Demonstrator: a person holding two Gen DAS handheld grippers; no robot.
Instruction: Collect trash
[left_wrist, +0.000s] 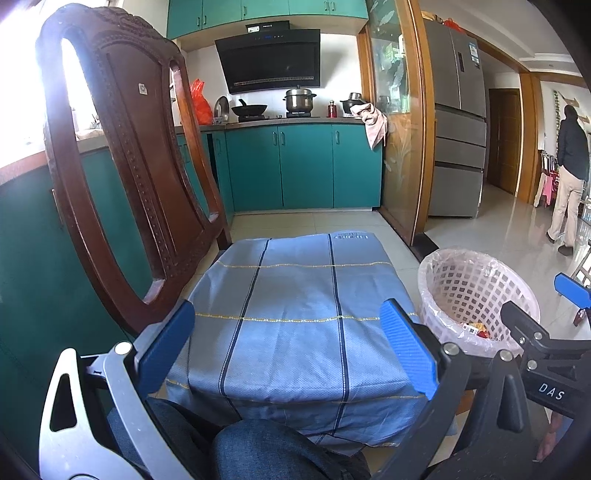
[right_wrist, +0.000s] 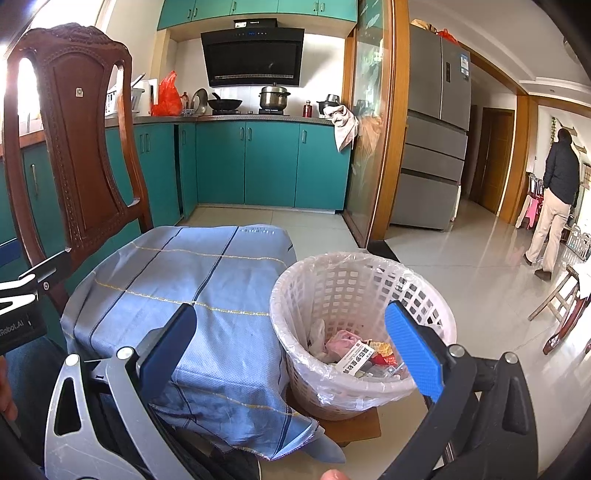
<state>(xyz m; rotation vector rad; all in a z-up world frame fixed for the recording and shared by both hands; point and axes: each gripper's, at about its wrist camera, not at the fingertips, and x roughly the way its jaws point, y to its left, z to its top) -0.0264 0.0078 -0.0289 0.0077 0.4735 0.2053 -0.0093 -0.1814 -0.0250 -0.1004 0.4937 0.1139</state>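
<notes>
Okay, left to right: chair (left_wrist: 122, 177) at my left, then my left gripper (left_wrist: 288, 354) spread wide, empty, over the bare blue cloth (left_wrist: 291, 314). My right gripper (right_wrist: 291, 354) is spread too, holding nothing, straddling the bin's (right_wrist: 295, 295) near rim. Trash (right_wrist: 354, 354) sits inside the bin, just right of the cloth.

"DAS" was read in white letters on the black body of the right gripper (left_wrist: 550, 391) at the lower right of the left wrist view. "Robot.AI" was read on the left gripper (right_wrist: 16, 326) at the left edge of the right wrist view. Print on a box (right_wrist: 356, 358) in the basket and on the range hood (right_wrist: 255, 24) was too small to be read.
</notes>
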